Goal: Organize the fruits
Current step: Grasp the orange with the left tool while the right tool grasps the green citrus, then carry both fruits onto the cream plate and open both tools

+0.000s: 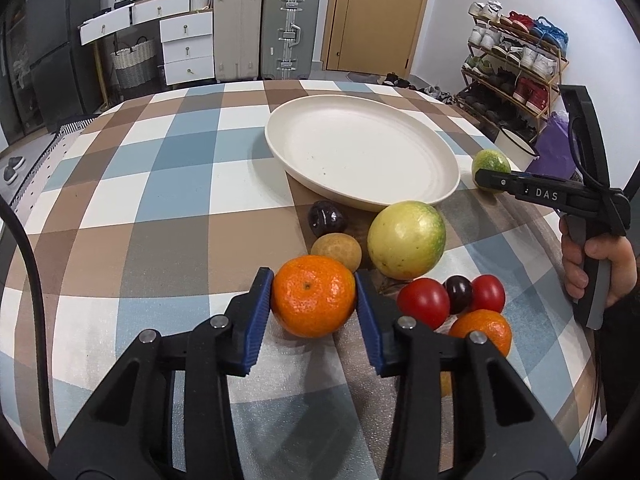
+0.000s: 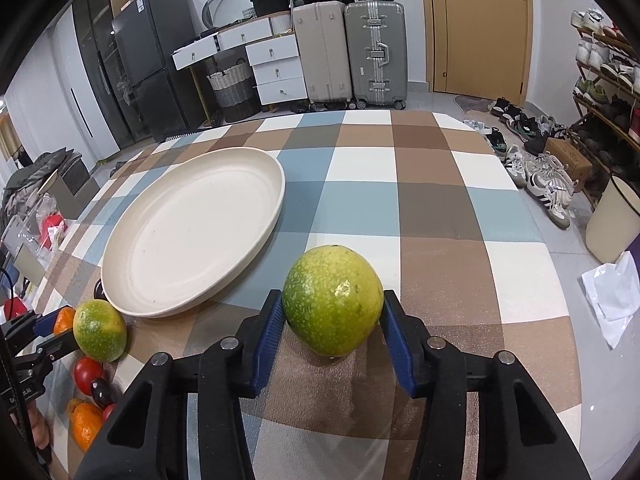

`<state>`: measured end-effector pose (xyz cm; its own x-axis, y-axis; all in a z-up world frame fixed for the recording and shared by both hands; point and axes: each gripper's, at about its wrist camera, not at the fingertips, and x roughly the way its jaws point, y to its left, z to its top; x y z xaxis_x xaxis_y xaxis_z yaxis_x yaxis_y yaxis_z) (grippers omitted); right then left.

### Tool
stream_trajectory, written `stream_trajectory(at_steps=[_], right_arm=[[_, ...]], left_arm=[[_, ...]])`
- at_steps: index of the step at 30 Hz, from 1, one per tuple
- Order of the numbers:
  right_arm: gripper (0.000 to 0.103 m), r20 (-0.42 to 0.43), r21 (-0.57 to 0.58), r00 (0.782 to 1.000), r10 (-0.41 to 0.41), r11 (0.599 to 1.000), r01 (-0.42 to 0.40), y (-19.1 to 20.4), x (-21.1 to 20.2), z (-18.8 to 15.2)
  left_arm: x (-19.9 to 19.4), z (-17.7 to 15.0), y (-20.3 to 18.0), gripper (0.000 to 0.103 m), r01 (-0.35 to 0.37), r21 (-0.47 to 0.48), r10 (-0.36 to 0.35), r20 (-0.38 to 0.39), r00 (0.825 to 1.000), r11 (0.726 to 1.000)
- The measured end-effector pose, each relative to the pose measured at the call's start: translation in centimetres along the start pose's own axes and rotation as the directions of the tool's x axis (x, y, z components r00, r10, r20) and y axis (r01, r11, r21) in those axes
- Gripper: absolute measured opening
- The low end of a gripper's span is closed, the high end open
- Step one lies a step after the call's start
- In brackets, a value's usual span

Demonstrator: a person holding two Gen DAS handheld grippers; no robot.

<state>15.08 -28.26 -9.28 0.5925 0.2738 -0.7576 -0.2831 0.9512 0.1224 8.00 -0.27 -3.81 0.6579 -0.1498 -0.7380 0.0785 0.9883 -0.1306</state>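
Note:
My left gripper is shut on an orange tangerine resting on the checked tablecloth. My right gripper is shut on a green-yellow fruit that sits on the table, right of the cream plate. The plate holds nothing. Beside the tangerine lie a large yellow-green fruit, a brown round fruit, a dark plum, two red tomatoes, a dark cherry and a second tangerine. The right gripper also shows in the left wrist view.
The checked tablecloth covers the whole table. Past the far edge stand suitcases, white drawers and a door. A shoe rack and a cream bucket stand on the right.

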Motion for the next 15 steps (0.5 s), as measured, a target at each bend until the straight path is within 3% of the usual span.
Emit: stream_trajectory(at_steps=[15], right_arm=[[0.049,0.069,-0.022,0.995,0.073,0.997,-0.071,1.5,-2.8,-0.8]], left_arm=[[-2.5,0.8,0.7,0.038,0.003,-0.035,0.0,0.095,0.995,0.999]])
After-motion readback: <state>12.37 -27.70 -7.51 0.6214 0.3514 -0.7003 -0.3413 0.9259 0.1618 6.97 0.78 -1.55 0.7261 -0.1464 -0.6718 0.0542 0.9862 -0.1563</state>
